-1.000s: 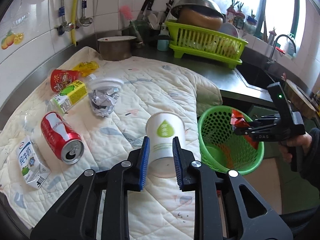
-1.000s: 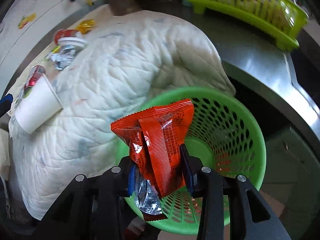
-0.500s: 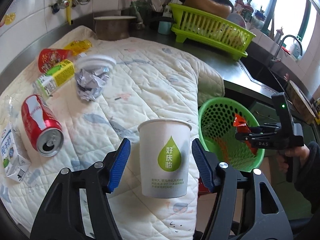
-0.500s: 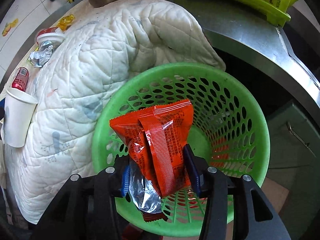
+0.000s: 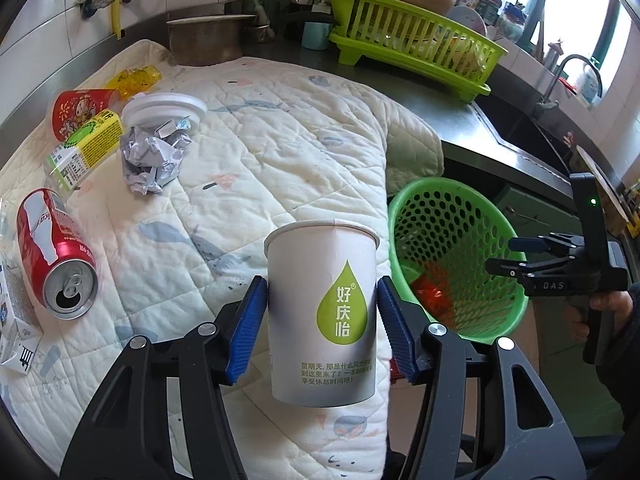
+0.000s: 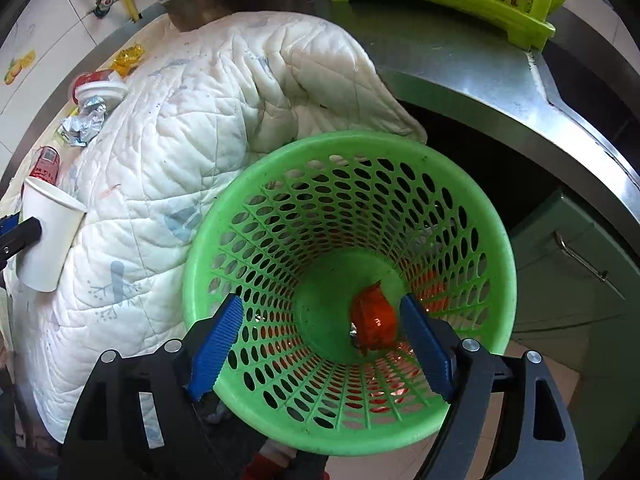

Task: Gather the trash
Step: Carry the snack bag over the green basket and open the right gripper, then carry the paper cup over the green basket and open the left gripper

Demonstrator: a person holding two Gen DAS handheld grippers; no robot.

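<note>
My left gripper (image 5: 320, 326) is shut on a white paper cup (image 5: 322, 312) with a green drop logo, held upright above the quilt's front edge. The cup also shows in the right wrist view (image 6: 48, 236). My right gripper (image 6: 320, 344) is open and empty over the green mesh basket (image 6: 472, 208), which also shows in the left wrist view (image 5: 496, 300). A red snack wrapper (image 6: 374, 318) lies at the basket's bottom. On the quilt's left lie a red soda can (image 5: 56, 256), crumpled foil (image 5: 152, 158), a yellow-green carton (image 5: 82, 146) and a white lid (image 5: 164, 108).
A white quilt (image 5: 280, 140) covers the counter. A milk carton (image 5: 14, 320) lies at the far left. A metal pot (image 5: 208, 40) and a green dish rack (image 5: 412, 48) stand at the back. The sink (image 5: 532, 132) is at the right, a cabinet (image 6: 580, 264) below it.
My right gripper opened and the red wrapper dropped into the basket. My left gripper closed on the paper cup, which now stands upright and lifted.
</note>
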